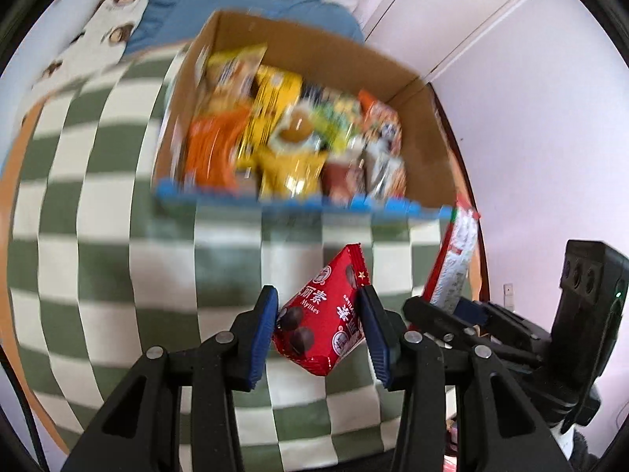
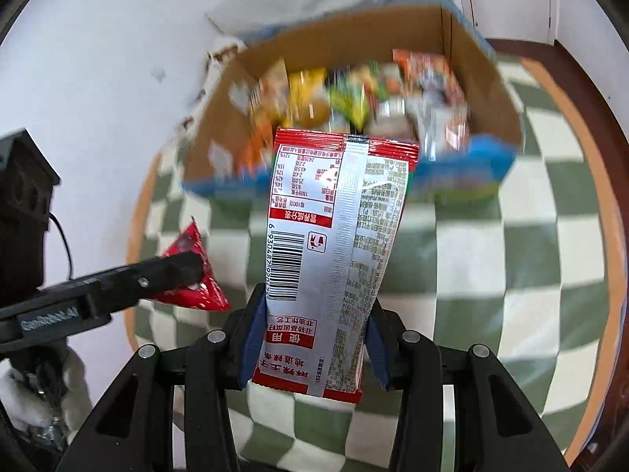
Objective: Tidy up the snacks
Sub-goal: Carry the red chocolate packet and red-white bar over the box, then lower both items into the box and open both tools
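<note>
Snack packets fill the open brown cardboard box (image 1: 416, 129), a blurred heap of yellow, orange and green wrappers (image 1: 283, 133) that sits on the green-and-cream checked round rug (image 1: 98, 196); seen from the left wrist the box lies at about twelve o'clock from the fingers, with its blue printed front edge nearest the camera. The left gripper (image 1: 319, 308) is closed on a small red pyramid-shaped chocolate packet (image 1: 324, 314), whose sides are pressed by the blue pads (image 1: 263, 334) and which hangs above the rug, short of the box. At about three o'clock from it in that view is the right gripper (image 1: 468, 314), gripping a tall red-and-silver foil snack pouch (image 2: 334, 236). In the right wrist view this pouch stands upright between the fingers, back side towards the lens with barcode and printed table showing, and its top edge overlaps the near edge of the box at twelve o'clock. The red packet and the left gripper's black finger show at nine o'clock there, beside the rug's orange border (image 2: 131, 236) and the pale floor (image 2: 118, 78)
</note>
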